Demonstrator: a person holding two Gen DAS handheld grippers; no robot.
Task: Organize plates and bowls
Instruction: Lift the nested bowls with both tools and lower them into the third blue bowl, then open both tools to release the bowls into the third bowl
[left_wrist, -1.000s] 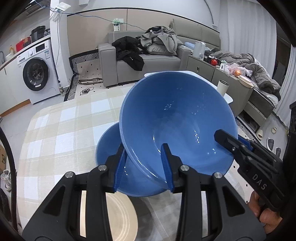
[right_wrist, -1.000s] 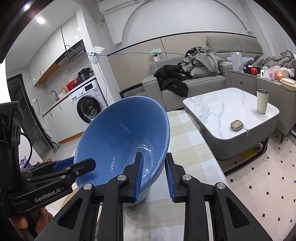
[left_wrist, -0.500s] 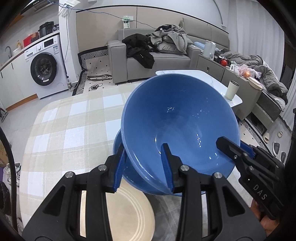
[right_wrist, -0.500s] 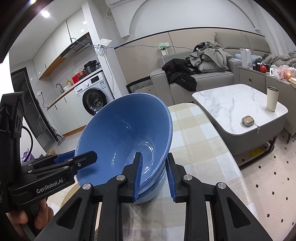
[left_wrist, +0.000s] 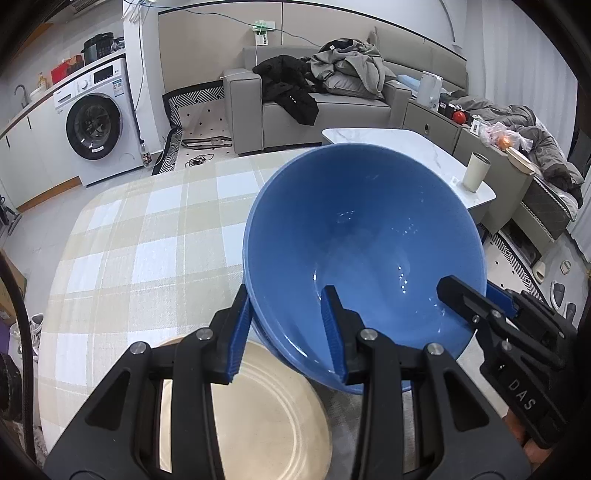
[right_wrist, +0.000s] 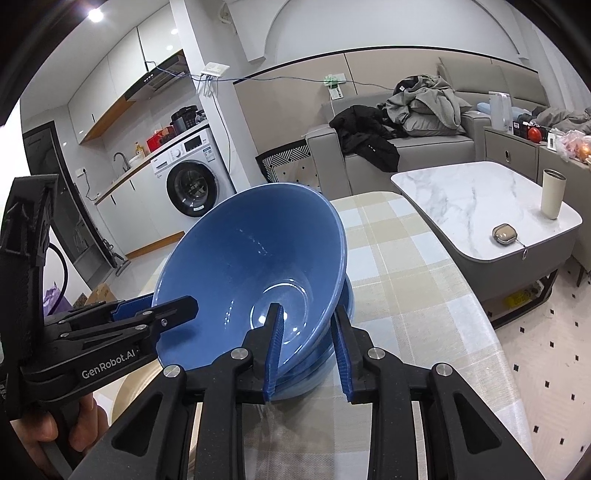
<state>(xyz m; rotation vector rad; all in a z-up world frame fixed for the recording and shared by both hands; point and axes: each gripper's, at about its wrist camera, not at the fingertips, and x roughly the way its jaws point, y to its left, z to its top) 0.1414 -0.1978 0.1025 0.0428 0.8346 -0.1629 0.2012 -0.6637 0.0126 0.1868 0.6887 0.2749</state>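
Note:
A big blue bowl (left_wrist: 364, 236) is tilted and held at its rim by both grippers. My left gripper (left_wrist: 288, 334) is shut on its near rim, one finger inside and one outside. My right gripper (right_wrist: 308, 349) is shut on the opposite rim in the same way. The bowl (right_wrist: 255, 266) rests inside a second blue bowl (right_wrist: 328, 365) of which only the edge shows beneath it. A cream plate (left_wrist: 258, 417) lies on the checked tablecloth (left_wrist: 147, 236) right beside the bowls, under my left gripper.
The table's right edge (right_wrist: 480, 314) drops to the floor. A marble coffee table (right_wrist: 476, 199) with a cup (right_wrist: 553, 197) and a small case stands beyond it. A sofa with clothes (left_wrist: 325, 88) and a washing machine (left_wrist: 96, 125) are at the back.
The held bowl has come down into the second blue bowl, which is now almost hidden. Both grippers moved with it and closer to the cream plate.

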